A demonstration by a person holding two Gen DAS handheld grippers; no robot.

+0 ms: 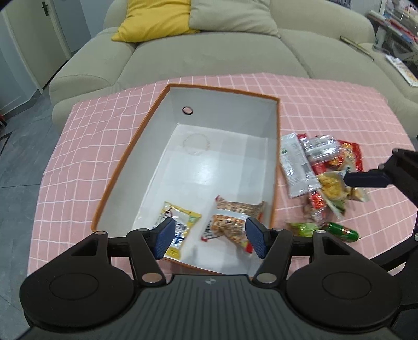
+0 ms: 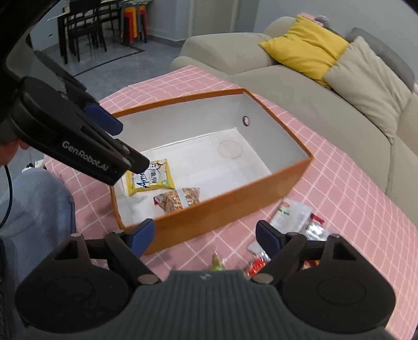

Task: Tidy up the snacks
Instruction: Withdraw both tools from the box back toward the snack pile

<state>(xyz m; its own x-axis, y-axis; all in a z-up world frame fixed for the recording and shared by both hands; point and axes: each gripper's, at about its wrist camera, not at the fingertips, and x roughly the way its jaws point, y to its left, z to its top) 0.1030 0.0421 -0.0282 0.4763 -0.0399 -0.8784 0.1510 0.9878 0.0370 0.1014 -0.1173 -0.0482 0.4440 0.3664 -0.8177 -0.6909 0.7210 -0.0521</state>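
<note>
Behind the desk [image 1: 326, 104] sits a beige sofa [image 1: 209, 52] w/ a yellow cushion [image 1: 154, 18] and a beige one. Desk wears a pink checked cloth [image 1: 78, 157]. On it, an open orange box [image 2: 222, 209], white inside, w/ a small ring hole in its far wall. Two snacks lie at the box's near end: a yellow packet [image 2: 150, 177] and, just beside it, a clear nut pack [image 2: 177, 198]. Outside the box, to its right in left-wrist view, a loose pile of snack packets [image 1: 321, 167]: silver, red, yellow; a green wrapped one [image 1: 339, 230] lies near the pile's front. Left tool [image 1: 207, 236] hangs over the box's near end, jaws spread, nothing between. Right tool [image 2: 203, 235] is above the cloth beside the box wall, jaws also spread wide, empty.
</note>
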